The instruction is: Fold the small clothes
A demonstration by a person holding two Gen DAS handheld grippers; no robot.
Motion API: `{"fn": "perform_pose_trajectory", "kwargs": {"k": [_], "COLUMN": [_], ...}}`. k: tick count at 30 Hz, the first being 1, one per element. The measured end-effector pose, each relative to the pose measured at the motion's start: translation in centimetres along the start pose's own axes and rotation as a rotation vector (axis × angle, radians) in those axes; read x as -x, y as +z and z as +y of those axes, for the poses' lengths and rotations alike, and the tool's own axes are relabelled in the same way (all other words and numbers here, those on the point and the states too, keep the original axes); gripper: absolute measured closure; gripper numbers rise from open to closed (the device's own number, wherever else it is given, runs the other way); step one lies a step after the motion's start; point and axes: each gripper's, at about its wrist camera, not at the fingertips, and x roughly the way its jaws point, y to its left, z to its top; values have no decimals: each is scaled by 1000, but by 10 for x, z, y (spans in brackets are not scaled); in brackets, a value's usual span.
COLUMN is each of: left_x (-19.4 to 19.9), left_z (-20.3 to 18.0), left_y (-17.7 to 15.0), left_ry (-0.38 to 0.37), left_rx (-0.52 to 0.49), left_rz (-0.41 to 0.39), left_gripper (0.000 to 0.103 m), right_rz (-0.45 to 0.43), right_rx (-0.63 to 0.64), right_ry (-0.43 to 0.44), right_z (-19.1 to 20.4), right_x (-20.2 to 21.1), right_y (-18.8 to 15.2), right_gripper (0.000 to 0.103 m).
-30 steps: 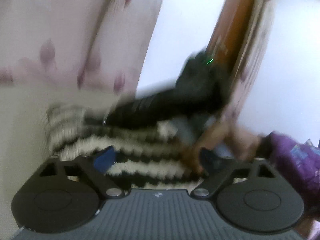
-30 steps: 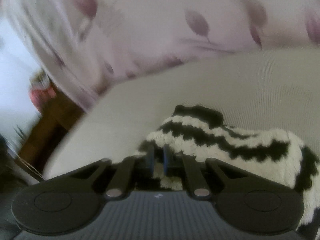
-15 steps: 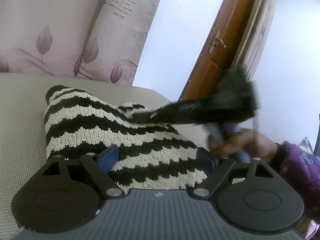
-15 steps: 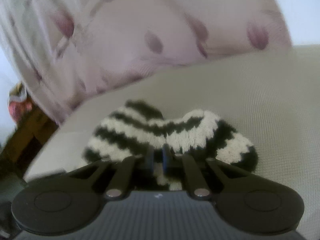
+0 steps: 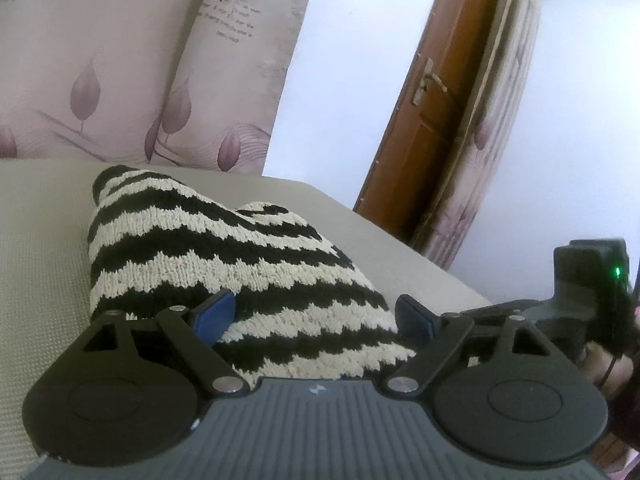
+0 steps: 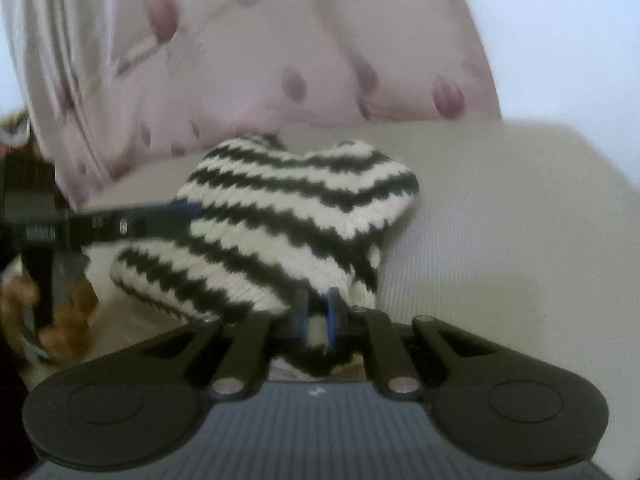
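Pinching a fold of the black-and-cream zigzag-striped knitted garment (image 6: 288, 216) between nearly closed jaws, the right gripper (image 6: 316, 326) seemingly carried that edge across. Beyond, the left gripper (image 5: 312, 318) stood wide open astride the garment's near edge, gripping nothing, on the beige woven cushion (image 5: 40, 248).

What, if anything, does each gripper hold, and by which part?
The right gripper pinches the striped knit garment by its near edge. The left gripper holds nothing; its jaws stand wide open around the garment.
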Motion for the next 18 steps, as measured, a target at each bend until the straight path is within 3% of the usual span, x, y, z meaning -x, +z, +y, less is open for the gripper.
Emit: {"fn": "perform_pose_trajectory", "kwargs": {"k": [5,7,9,10,12,18], "left_x": [13,21,30,34,39,31], "left_z": [0,2,4,5,12,50], "left_y": [10,15,21,25,33,43], "left_ry": [7,13,26,40,72,83], "left_rx": [38,61,87,92,108,192], "left_rz": [-22,-39,-63,-72,-76,34], "left_gripper": [14,10,4,1,0,0], "right_rz": [-46,-66,-77,-74,-56,78], "right_rx": [-154,-215,-215,-205,-217,-261], "right_ry": [98,130,80,57,69,116], "right_z": [-13,-18,-21,-22,-28,-40], "right_x": [10,15,16,14,9,-24], "right_y": [12,19,24,26,29,34], "right_gripper": [92,83,56,31,10,10]}}
